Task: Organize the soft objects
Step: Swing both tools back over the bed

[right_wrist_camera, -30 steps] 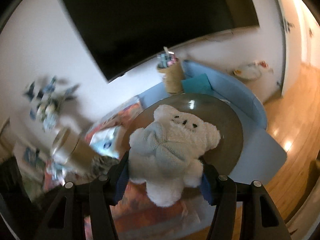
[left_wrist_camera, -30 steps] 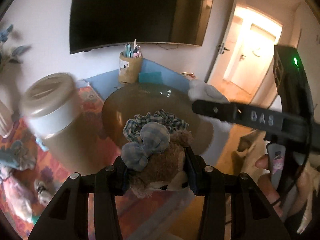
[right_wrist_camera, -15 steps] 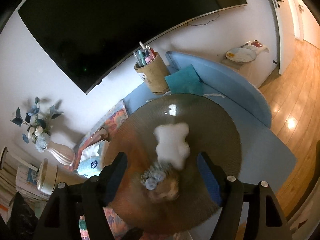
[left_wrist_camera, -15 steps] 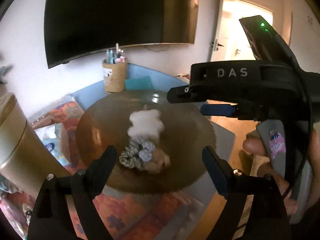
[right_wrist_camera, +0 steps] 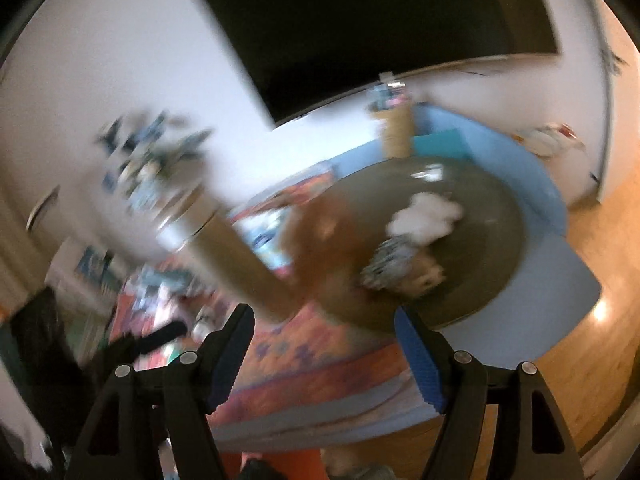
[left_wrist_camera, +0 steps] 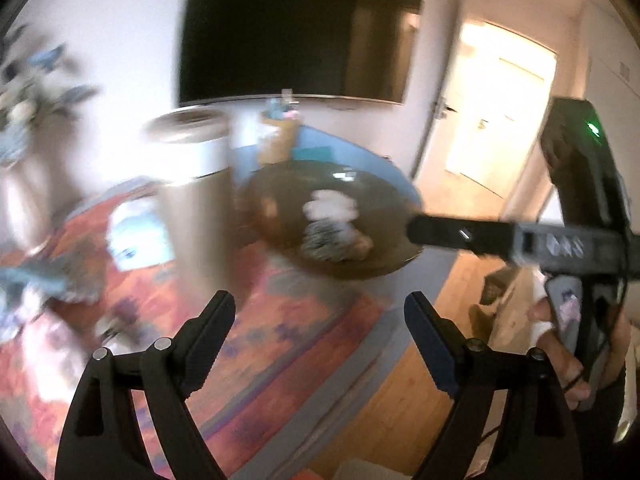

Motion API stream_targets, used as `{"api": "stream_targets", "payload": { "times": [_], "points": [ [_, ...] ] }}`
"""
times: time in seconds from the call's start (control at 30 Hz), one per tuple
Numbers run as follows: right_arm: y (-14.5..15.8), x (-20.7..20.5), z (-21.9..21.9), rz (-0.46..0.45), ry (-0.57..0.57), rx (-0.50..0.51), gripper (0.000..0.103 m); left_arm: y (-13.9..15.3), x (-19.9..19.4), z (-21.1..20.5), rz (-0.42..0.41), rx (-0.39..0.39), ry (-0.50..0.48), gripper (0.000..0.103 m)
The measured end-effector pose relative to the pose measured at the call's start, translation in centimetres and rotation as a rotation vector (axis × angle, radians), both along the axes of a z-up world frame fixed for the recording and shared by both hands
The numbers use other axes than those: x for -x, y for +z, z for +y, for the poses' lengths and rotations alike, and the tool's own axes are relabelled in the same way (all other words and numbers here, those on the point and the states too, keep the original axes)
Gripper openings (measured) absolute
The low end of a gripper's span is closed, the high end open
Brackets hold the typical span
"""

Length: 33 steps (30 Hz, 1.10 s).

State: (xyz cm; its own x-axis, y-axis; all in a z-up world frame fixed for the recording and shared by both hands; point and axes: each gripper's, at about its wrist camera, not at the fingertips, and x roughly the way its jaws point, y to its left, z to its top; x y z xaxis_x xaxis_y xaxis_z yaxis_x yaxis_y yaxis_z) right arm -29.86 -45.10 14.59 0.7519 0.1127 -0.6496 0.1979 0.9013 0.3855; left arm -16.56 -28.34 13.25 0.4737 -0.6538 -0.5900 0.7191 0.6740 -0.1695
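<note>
Left gripper is spread wide with nothing between its fingers, hanging over the patterned orange rug. Right gripper is just as wide and just as bare, blue pads showing on the inner faces, hovering above the same rug near the table's edge. In the left wrist view the right gripper also cuts across from the side, its black body with a green light, held in a hand. Out ahead sits the round dark tray, and both soft toys lie on it: the white plush bear toward the far side, and the brown plush with the checked bow touching it on the near side. From the right wrist the pair reads the same, white bear behind, brown plush in front, pressed together. Beside the tray stands a tall tan cylinder bin with a pale lid. Behind it all, a pen holder on the blue surface and a dark screen on the wall. Everything is motion-blurred.
</note>
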Motion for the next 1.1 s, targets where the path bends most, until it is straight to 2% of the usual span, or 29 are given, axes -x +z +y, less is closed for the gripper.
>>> {"api": "stream_targets", "payload": {
  "times": [0.17,0.3,0.43,0.53,0.73,0.87,1.0,1.1],
  "points": [
    [-0.1,-1.8,7.1,0.032,0.162,0.072,0.071,-0.7,-1.1,7.1,0.015,-0.010,0.137,0.086],
    [-1.0,-3.9,12.7,0.053,0.293,0.105,0.071,-1.7,-3.0,14.1,0.066,-0.016,0.275,0.086],
    [-3.0,-6.5,17.9,0.094,0.421,0.099,0.071,-3.4,-5.4,18.9,0.137,-0.074,0.371,0.086],
    [-4.7,-8.3,21.2,0.130,0.484,0.106,0.071,-4.9,-6.7,20.8,0.192,-0.081,0.391,0.086],
    [-7.8,-11.0,25.6,0.183,0.577,0.142,0.071,-7.4,-8.9,21.9,0.283,-0.030,0.377,0.086],
    [-9.0,-12.1,25.4,0.213,0.526,0.224,0.071,-7.8,-10.2,19.9,0.311,-0.039,0.343,0.085],
    [-9.3,-13.1,23.4,0.208,0.382,0.300,0.071,-7.9,-9.3,18.3,0.255,-0.088,0.307,0.085],
    [-9.3,-13.9,22.6,0.197,0.333,0.296,0.062,-8.6,-8.3,18.2,0.277,-0.070,0.229,0.085]
  ]
}}
